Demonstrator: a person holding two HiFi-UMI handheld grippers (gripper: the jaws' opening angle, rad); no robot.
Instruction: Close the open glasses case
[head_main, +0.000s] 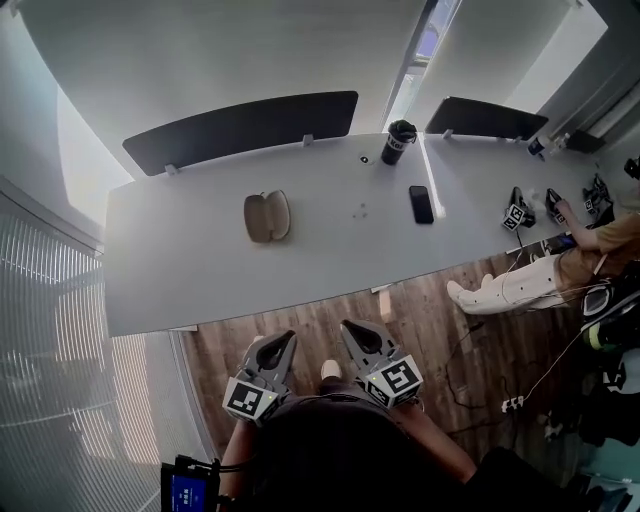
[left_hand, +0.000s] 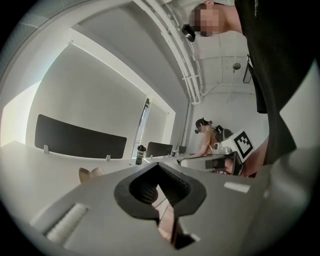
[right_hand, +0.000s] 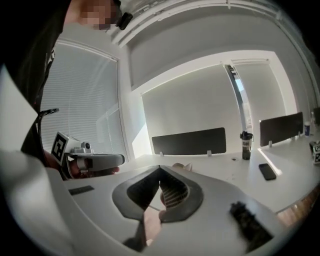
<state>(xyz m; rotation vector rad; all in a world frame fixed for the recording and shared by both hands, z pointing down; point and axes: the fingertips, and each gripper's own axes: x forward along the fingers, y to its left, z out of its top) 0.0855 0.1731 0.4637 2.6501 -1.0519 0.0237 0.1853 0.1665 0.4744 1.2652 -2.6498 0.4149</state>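
Left gripper (head_main: 283, 342): held close to the person's body, over the wooden floor (head_main: 420, 330) short of the table's near edge. Its jaws meet tip to tip with nothing between them. This looks like a carrying pose, since nothing is within reach.
Right gripper (head_main: 352, 330): just beside the left one at the same height, also closed on nothing. It points toward the table, probably ready to go forward.
Table (head_main: 180, 290): long and white, between the person and the far wall, with its near edge ahead of both grippers.
Glasses case (head_main: 267, 216): on the table left of centre, well apart from both grippers. It lies open, its two tan halves flat side by side. The seam between them runs near to far, so closing it likely means folding one half sideways over the other. The task has not yet begun.
Phone (head_main: 421, 204): dark and flat, right of the case and well apart from it, so it seems out of the way.
Bottle (head_main: 397, 143): upright, farther right, near the far edge.
Divider (head_main: 240, 130): a black panel along the far edge behind the case.
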